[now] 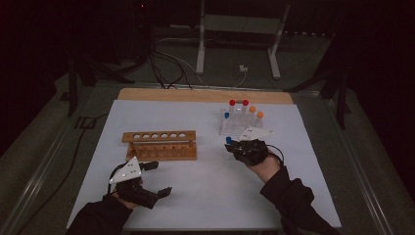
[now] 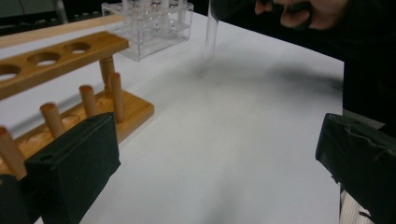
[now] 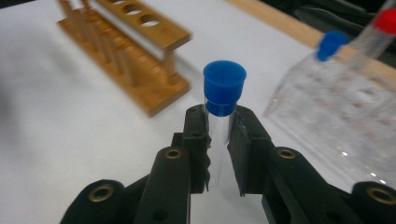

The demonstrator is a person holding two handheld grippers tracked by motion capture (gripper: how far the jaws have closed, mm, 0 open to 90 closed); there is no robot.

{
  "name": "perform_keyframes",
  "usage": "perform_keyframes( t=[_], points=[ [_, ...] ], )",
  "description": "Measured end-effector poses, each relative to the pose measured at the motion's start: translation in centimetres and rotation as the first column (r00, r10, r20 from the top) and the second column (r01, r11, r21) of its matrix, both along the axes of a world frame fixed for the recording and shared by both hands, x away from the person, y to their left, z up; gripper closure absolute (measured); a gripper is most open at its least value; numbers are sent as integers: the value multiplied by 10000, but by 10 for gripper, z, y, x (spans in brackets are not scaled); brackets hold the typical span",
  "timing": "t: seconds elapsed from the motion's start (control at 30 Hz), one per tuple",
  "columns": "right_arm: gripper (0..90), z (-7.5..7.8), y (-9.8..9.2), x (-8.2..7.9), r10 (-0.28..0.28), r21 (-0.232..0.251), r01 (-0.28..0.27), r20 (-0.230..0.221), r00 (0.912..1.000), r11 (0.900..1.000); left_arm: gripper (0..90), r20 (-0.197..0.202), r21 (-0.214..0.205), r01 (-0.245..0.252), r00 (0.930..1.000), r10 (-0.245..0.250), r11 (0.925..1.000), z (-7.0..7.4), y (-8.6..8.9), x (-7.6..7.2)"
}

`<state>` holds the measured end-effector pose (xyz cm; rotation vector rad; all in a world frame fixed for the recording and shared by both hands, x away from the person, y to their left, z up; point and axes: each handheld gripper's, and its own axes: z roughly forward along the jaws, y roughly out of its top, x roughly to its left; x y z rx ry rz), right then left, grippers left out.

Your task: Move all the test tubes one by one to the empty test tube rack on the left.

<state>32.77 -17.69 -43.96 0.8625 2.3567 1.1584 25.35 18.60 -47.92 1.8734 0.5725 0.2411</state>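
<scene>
1. The right tongs (image 3: 218,140) are pinching a clear tube with a blue cap (image 3: 224,86). The tube stands straight up between the black jaws, cap on top.
2. The tube is held above the white tabletop (image 1: 205,196), just in front of the clear rack (image 1: 240,122) with its other capped tubes.
3. The wooden rack (image 1: 160,144) with its row of round holes lies off to the left of the tube, so the right hand probably has to carry it that way.
4. The left tongs (image 1: 156,178) are spread wide and hold nothing. They wait right beside the wooden rack, nearer to it than the right hand.
</scene>
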Motion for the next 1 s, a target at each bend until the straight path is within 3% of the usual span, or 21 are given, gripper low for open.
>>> perform_keyframes(
  t=[0.27, 0.53, 1.0],
  points=[
    [771, -11, 17, -16, 806, -134, -810, -249, 9964, 9966, 5, -29, -284, 476, 9989, -477, 9985, 12, -11, 7],
    [771, -11, 31, -27, 1473, -198, -1479, -278, 9887, 9888, 5, -117, -381, 1092, 9939, -1097, 9933, 22, -28, 17],
    [771, -8, 43, -36, 2020, 33, -2020, -330, 9788, 9794, 42, 119, -474, 1781, 9840, -1777, 9829, 35, -56, 36]
  ],
)
